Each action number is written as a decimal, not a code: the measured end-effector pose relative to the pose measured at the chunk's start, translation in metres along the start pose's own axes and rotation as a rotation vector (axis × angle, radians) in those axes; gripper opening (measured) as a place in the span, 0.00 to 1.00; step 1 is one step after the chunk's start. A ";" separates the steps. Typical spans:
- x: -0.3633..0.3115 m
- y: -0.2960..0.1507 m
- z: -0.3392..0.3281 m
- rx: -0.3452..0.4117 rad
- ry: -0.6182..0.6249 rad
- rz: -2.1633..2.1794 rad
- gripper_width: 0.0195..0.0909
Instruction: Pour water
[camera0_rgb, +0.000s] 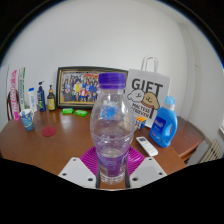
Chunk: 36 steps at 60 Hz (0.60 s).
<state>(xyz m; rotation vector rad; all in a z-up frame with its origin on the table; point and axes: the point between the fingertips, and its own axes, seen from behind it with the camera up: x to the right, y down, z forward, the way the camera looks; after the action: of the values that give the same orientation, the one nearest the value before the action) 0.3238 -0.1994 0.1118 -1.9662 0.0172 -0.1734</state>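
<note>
A clear plastic water bottle (111, 125) with a purple cap stands upright between my fingers, held above the wooden table (55, 145). My gripper (112, 170) is shut on the bottle's lower part, the magenta pads (93, 157) pressing on both sides. Water fills the bottle to about half its height. I see no cup or glass for the water.
At the back of the table stand a framed group photo (78, 87), a white "GIFT" bag (146, 96), a blue detergent bottle (165, 121), several small bottles (38, 98) at the left, and a white remote (147, 146). A white wall rises behind.
</note>
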 end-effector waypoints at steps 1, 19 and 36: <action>-0.002 -0.006 0.001 0.001 0.010 -0.015 0.18; -0.063 -0.144 0.033 0.054 0.203 -0.389 0.18; -0.211 -0.207 0.076 0.061 0.295 -0.983 0.18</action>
<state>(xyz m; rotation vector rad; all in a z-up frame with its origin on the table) 0.1107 -0.0286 0.2490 -1.7181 -0.7570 -1.0799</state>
